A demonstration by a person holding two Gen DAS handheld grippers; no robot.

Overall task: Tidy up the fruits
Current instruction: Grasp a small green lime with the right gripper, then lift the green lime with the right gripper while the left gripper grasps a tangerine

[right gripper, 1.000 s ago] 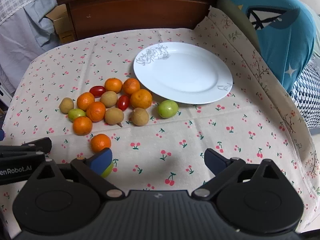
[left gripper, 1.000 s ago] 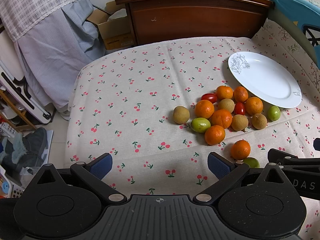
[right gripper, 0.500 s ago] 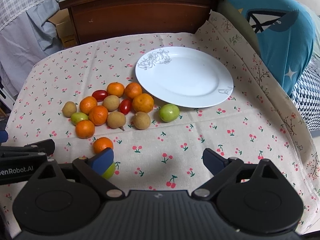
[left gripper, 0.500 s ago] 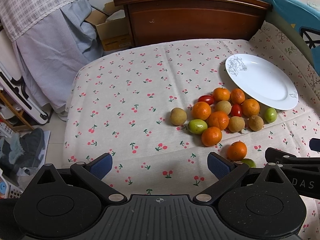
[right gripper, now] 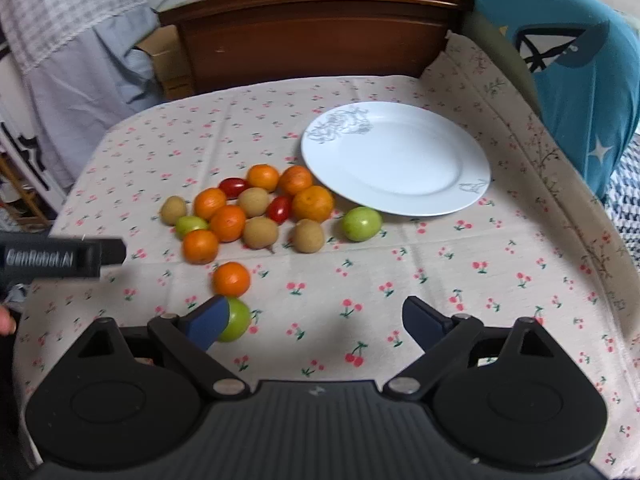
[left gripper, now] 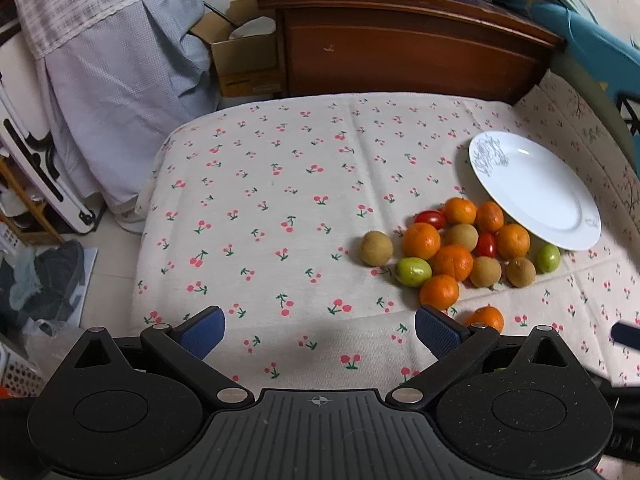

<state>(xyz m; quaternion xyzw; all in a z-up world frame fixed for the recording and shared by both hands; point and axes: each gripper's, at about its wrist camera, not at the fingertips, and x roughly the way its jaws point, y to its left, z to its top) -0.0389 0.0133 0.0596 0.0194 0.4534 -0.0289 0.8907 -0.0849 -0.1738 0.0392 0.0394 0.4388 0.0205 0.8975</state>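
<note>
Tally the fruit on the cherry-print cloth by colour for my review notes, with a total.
Orange: 7
Brown: 4
Green: 3
Red: 2
Total: 16, none on the white plate.

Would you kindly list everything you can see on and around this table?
oranges: seven, orange, six clustered left of the plate, one apart and nearer
cherry tomatoes: two, red, in cluster
brown fruits: four, tan, in cluster
green fruits: three, green, one by plate, one in cluster, one nearest
plate: one, white, right
tablecloth: one, cream, cherry print
cabinet: one, dark wood, behind
cardboard box: one, brown, beside cabinet
left gripper: black, blue fingers, open
right gripper: black, closing, nothing between
</note>
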